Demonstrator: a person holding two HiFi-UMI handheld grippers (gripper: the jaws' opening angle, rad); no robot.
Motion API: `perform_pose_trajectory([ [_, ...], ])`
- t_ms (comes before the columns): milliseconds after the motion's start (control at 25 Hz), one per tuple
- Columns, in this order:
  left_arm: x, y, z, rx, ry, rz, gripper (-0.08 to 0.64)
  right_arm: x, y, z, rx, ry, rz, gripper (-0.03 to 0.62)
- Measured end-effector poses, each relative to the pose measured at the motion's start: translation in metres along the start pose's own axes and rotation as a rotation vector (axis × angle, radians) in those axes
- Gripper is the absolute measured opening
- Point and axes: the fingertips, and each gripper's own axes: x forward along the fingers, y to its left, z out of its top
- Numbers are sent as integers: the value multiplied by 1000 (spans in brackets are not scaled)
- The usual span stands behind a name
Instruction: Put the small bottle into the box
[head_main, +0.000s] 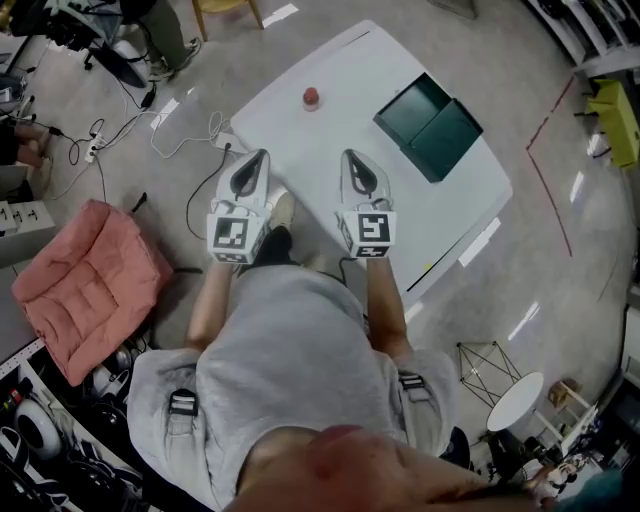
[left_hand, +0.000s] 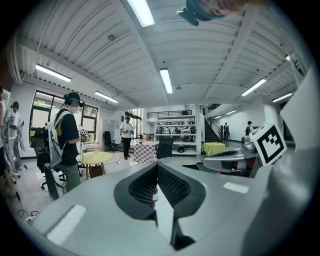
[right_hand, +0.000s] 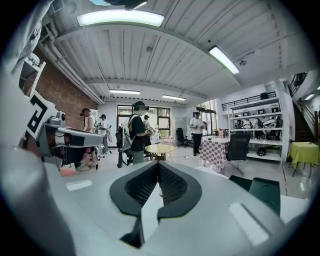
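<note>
A small bottle (head_main: 310, 97) with a red cap stands upright near the far edge of the white table (head_main: 300, 150). A dark green box (head_main: 430, 125) lies open at the table's right side, and its corner shows in the right gripper view (right_hand: 265, 192). My left gripper (head_main: 260, 155) and right gripper (head_main: 350, 155) hover side by side over the table's near part, well short of the bottle and the box. Both are shut with nothing between the jaws, as the left gripper (left_hand: 157, 167) and right gripper (right_hand: 159, 167) show in their own views.
A pink cushion (head_main: 85, 280) lies on the floor to the left. Cables and a power strip (head_main: 95, 140) run along the floor by the table's left corner. Several people stand around a round yellow table (right_hand: 160, 148) further off in the room.
</note>
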Motion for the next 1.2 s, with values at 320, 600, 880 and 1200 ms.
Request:
perform_pose_trajectory([
  [320, 42, 31, -10, -30, 50, -17, 11, 56, -5, -7, 18, 58, 17, 5],
  [600, 76, 57, -31, -43, 96, -35, 11, 102, -7, -26, 19, 114, 26, 5],
  [880, 106, 82, -58, -70, 156, -38, 11, 141, -14, -48, 26, 169, 25, 5],
  [1200, 138, 94, -80, -87, 201, -60, 11, 180, -23, -72, 50, 221, 32, 5],
])
